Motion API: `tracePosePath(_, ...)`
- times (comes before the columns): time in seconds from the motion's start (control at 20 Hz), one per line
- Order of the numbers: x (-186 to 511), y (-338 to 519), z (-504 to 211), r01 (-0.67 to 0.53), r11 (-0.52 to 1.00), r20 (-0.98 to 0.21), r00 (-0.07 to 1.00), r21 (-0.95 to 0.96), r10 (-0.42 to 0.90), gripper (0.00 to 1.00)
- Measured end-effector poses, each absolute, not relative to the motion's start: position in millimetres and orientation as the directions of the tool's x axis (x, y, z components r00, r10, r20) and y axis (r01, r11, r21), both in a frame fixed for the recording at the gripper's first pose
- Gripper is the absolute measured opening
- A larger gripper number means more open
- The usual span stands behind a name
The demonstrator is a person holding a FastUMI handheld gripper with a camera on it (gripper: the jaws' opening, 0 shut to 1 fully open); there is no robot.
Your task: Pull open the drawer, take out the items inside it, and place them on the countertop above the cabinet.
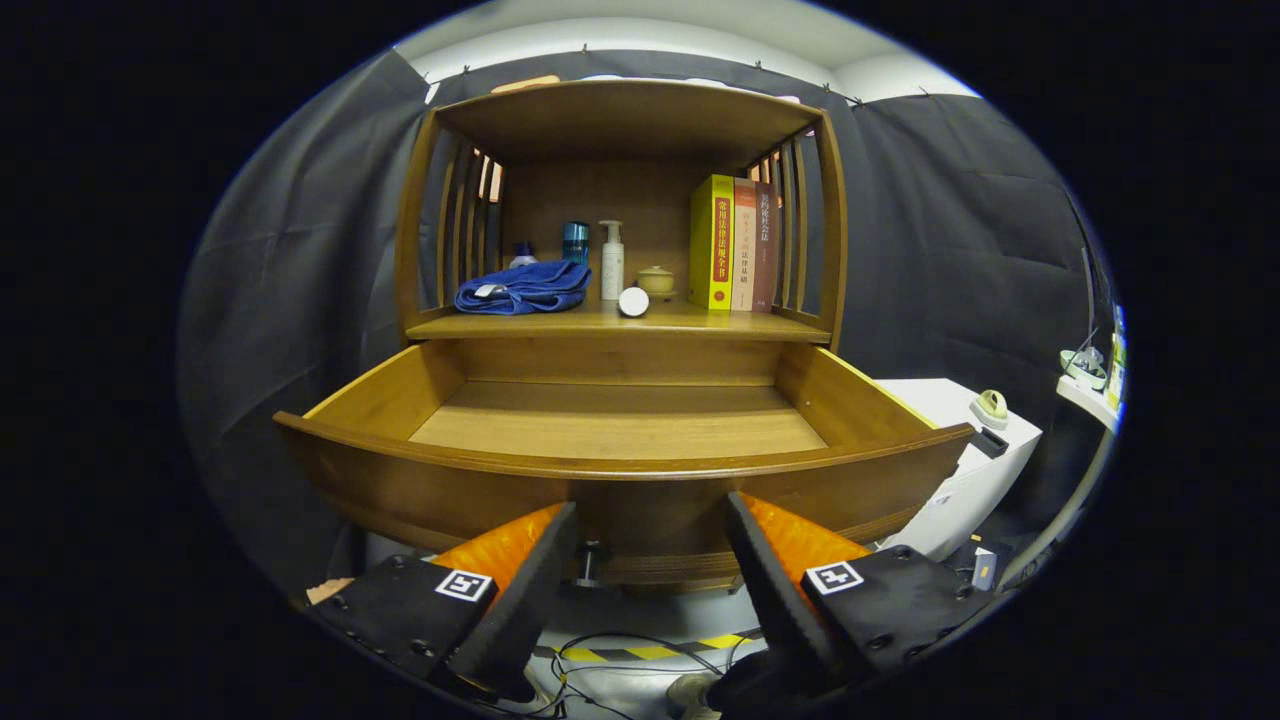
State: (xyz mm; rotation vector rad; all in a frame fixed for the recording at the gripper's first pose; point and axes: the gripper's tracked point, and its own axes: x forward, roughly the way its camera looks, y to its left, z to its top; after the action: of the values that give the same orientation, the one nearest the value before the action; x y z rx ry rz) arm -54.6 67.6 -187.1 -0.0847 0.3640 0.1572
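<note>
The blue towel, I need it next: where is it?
In the gripper view, the blue towel lies on the countertop above the open drawer, left of the pump bottle.

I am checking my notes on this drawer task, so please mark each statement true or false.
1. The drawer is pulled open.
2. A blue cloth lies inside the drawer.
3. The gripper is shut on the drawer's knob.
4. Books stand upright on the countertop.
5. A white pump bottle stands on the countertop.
1. True. The drawer is pulled out toward the gripper.
2. False. The blue cloth lies on the countertop; the visible drawer floor is bare.
3. False. The fingers are spread open, holding nothing; the knob sits between them, nearer one finger.
4. True. The books stand upright beside the slatted side.
5. True. The pump bottle stands beside the cloth.
</note>
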Motion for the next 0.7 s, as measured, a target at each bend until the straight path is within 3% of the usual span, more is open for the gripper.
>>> tracePosePath(0.7, 50, 90, -174, -0.186, 0.981, -0.324, 0.932, -0.047, 0.161, 0.97)
